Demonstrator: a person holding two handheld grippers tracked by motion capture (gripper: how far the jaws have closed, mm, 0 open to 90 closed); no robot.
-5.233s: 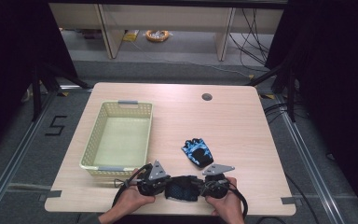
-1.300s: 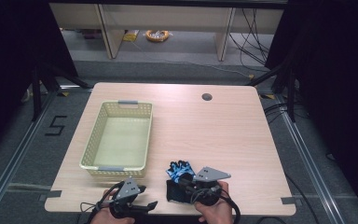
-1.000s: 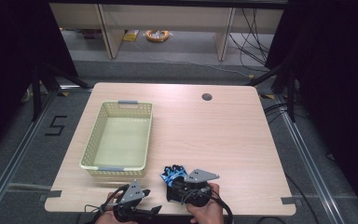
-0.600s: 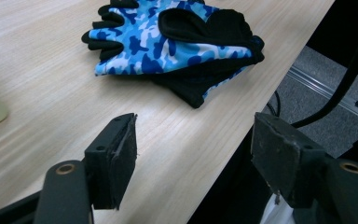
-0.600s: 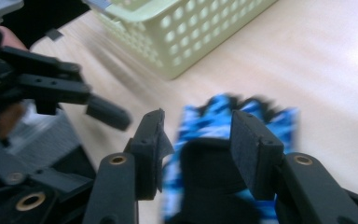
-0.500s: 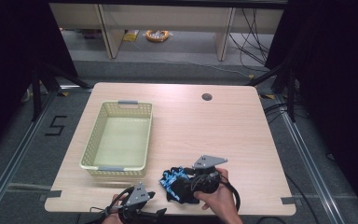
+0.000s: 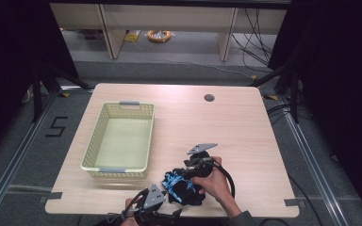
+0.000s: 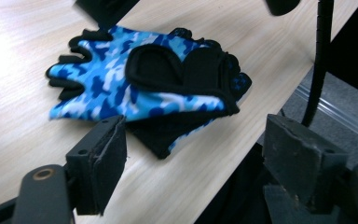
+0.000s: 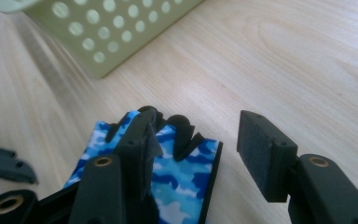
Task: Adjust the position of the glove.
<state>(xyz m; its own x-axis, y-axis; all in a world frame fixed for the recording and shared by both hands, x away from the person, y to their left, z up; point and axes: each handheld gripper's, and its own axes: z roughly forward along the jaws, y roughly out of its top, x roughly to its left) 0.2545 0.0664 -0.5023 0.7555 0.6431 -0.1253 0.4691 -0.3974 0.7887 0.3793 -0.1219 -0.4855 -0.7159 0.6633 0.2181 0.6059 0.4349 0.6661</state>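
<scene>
Nearest you, at the front edge of the surface [image 7: 245, 122], your left gripper [image 7: 152, 201] hangs partly off the edge with its fingers [image 8: 103, 161] spread and nothing between them; they have just been opening a little further. The gloves [image 7: 181, 186] lie just beyond it, a blue camouflage pair stacked loosely near the front edge, right of the basket's near corner. In the left gripper view the gloves [image 8: 149, 84] sit flat on the wood with the lower one poking out under the upper, close to the drop at the edge.

Your right gripper [image 7: 194, 170] sits over the far side of the stack. Its fingers [image 9: 140, 149] have just been opening and now stand apart; one rests over the blue fabric [image 9: 182, 177], the other over bare wood, so nothing is pinched.

From here the risk is a partial grab: close on the top glove alone and the lower one is likely to stay behind or get dragged off the front edge. A shallow bite on a cuff may also slip mid-carry.

Farther back and left, the basket [image 7: 90, 155] stands empty; swing low and the dangling fabric could catch its near rim.
</scene>
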